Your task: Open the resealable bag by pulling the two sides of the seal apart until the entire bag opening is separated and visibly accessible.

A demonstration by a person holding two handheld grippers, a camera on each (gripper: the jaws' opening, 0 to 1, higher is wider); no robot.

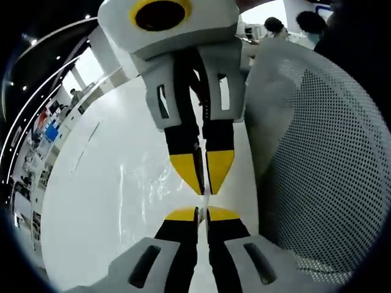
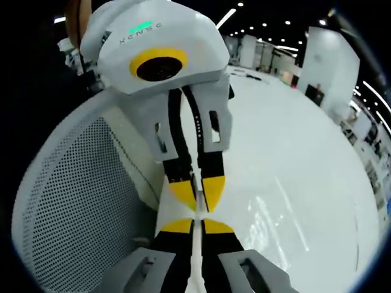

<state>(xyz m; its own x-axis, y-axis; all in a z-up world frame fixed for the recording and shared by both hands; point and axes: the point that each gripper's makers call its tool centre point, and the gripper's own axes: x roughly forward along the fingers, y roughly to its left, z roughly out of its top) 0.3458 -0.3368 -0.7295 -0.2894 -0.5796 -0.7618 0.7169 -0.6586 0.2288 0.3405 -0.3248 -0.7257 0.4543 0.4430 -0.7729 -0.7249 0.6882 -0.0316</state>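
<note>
A clear resealable bag point(image 1: 143, 183) hangs between my two grippers and shows mostly as glints over the white table point(image 1: 85, 201). My left gripper point(image 1: 201, 212) rises from the bottom of the left gripper view, its yellow-tipped jaws shut on the bag's top edge. My right gripper point(image 1: 203, 177) faces it from above, almost tip to tip, and is also shut on the bag's edge. In the right gripper view my right gripper point(image 2: 197, 226) pinches a thin strip of the bag point(image 2: 272, 223), with my left gripper point(image 2: 200, 194) just above. The seal is hidden between the tips.
A white mesh chair back point(image 1: 324, 159) point(image 2: 79, 195) stands close beside the grippers. The white table point(image 2: 305, 152) stretches away on the other side. Shelves point(image 1: 43, 140) and people point(image 1: 272, 27) are far off in the hall.
</note>
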